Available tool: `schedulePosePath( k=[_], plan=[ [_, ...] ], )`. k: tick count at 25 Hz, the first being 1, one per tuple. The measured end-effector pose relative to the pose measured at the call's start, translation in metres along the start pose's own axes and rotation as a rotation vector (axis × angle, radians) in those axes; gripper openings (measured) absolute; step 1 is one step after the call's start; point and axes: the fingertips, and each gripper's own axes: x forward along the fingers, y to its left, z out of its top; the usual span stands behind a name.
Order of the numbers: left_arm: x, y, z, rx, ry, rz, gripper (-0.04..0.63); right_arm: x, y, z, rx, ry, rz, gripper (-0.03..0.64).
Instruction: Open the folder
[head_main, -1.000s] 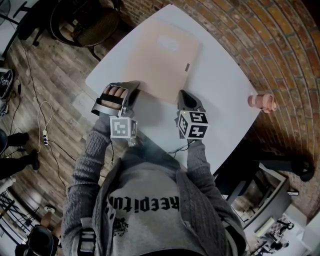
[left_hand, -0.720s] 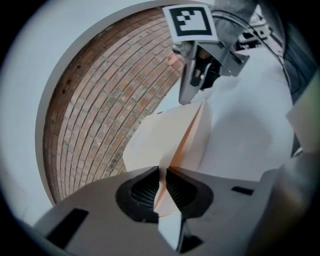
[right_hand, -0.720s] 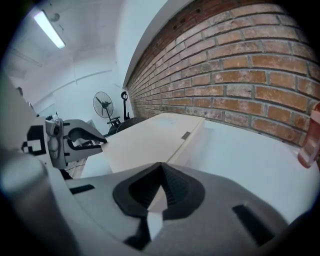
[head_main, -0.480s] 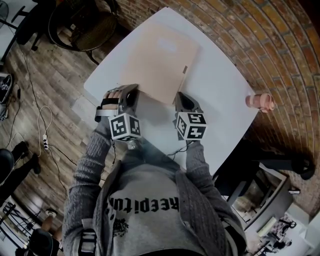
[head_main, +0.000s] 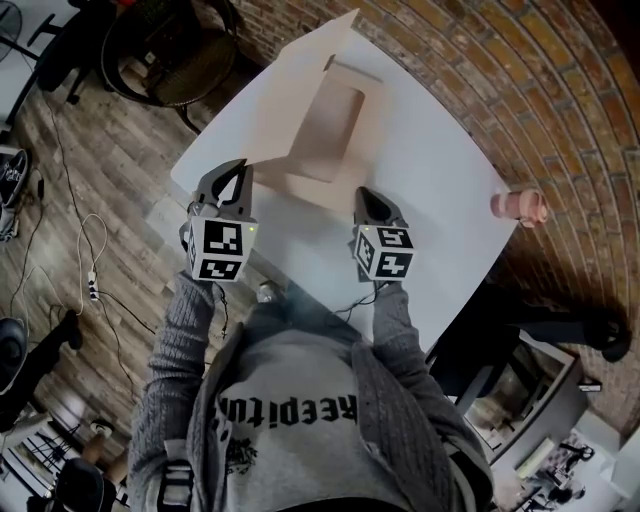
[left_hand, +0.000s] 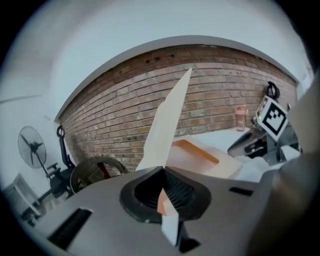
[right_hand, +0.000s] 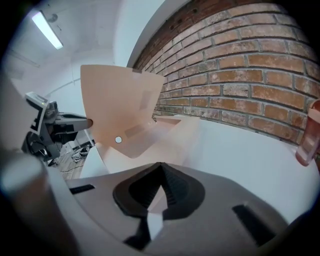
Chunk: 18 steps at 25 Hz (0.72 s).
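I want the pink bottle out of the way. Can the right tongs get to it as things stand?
Probably not at once: the right tongs seem shut on the folder. Once they let go, the way looks free, with only bare table between them and the pink bottle.

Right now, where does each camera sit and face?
Head view: on the person's head, facing steeply down at table, folder, left claw, right claw; sleeves and chest show.
Left gripper view: on the left claw, facing the brick wall; its jaws grip the raised cover.
Right gripper view: on the right claw, facing along the table; jaws on the folder's near edge.
All share the folder.
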Motion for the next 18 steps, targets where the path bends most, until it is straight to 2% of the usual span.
schedulePosePath(
  k=[5,8,14,18],
  plan=[
    [-0.011,0.029,-0.004,-0.308,-0.018,0.048,0.009,0.0,-0.003,0.001,-0.012,0.004,-0.004,0.003],
    [-0.016,0.044,-0.014,-0.445,0.001,0.085,0.009,0.0,-0.004,0.002,-0.022,0.007,-0.002,0.003],
    [-0.021,0.068,-0.043,-0.606,0.056,0.174,0.009,0.002,-0.004,0.005,-0.043,0.012,0.004,0.003],
    [-0.022,0.081,-0.059,-0.675,0.09,0.223,0.009,0.0,-0.003,0.006,-0.048,0.013,0.005,0.003]
  ],
)
